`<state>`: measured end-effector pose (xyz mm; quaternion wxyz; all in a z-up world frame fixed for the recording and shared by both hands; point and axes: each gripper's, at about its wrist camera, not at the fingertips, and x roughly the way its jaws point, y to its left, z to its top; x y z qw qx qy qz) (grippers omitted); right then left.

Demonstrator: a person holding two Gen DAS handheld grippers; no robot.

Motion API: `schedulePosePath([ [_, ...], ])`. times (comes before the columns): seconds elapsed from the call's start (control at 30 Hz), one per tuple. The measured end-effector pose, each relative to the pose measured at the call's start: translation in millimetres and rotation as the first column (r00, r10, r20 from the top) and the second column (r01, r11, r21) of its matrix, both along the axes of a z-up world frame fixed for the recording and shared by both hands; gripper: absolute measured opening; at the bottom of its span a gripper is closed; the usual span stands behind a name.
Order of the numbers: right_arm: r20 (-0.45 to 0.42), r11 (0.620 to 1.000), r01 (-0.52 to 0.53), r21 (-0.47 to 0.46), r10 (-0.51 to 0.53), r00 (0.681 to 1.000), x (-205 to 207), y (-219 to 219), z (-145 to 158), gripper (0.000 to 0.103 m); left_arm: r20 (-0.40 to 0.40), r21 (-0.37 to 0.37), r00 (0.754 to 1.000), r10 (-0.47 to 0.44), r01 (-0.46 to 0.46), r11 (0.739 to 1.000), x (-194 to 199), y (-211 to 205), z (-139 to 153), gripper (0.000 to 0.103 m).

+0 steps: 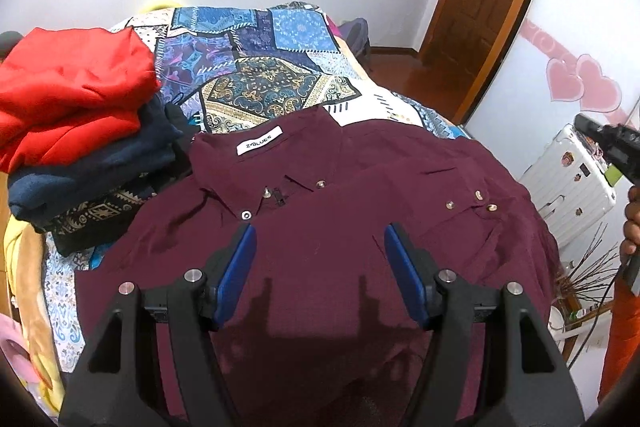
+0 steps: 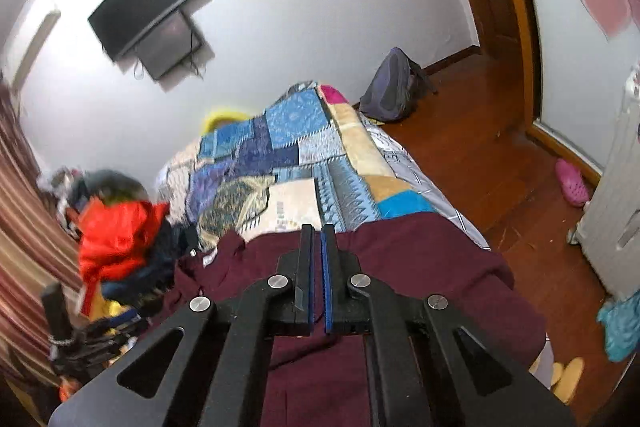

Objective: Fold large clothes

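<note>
A maroon button-up shirt [image 1: 320, 211] lies on the bed, collar and white label toward the far side, sleeves folded in over its front. My left gripper [image 1: 320, 239] is open and empty, hovering above the shirt's chest just below the collar. My right gripper [image 2: 317, 239] is shut with nothing between its blue pads, raised above the shirt [image 2: 420, 267] near its far edge. The right gripper also shows at the right edge of the left wrist view [image 1: 612, 147], off the bed's side.
A stack of folded clothes, red [image 1: 72, 91] over navy, sits on the bed left of the shirt. The patchwork quilt [image 1: 260, 67] stretches beyond. A white suitcase [image 1: 568, 179], a backpack [image 2: 394, 87], slippers and a wooden door stand to the right.
</note>
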<state>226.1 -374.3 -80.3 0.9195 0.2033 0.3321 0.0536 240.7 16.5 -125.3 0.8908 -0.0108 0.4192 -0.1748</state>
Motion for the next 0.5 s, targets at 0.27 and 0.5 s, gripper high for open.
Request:
schedulePosePath([
  [0.27, -0.197, 0.992, 0.127, 0.022, -0.120, 0.973, -16.9, -41.2, -60.0, 0.060, 0.018, 0.031, 1.000, 0.013, -0.013, 0.999, -6.6, 1.8, 1.0, 0.074],
  [0.5, -0.338, 0.941, 0.293, 0.168, -0.224, 0.914, -52.9, -104.8, -110.6, 0.060, -0.002, 0.061, 1.000, -0.002, 0.002, 0.998, -2.1, -17.2, -4.8, 0.074],
])
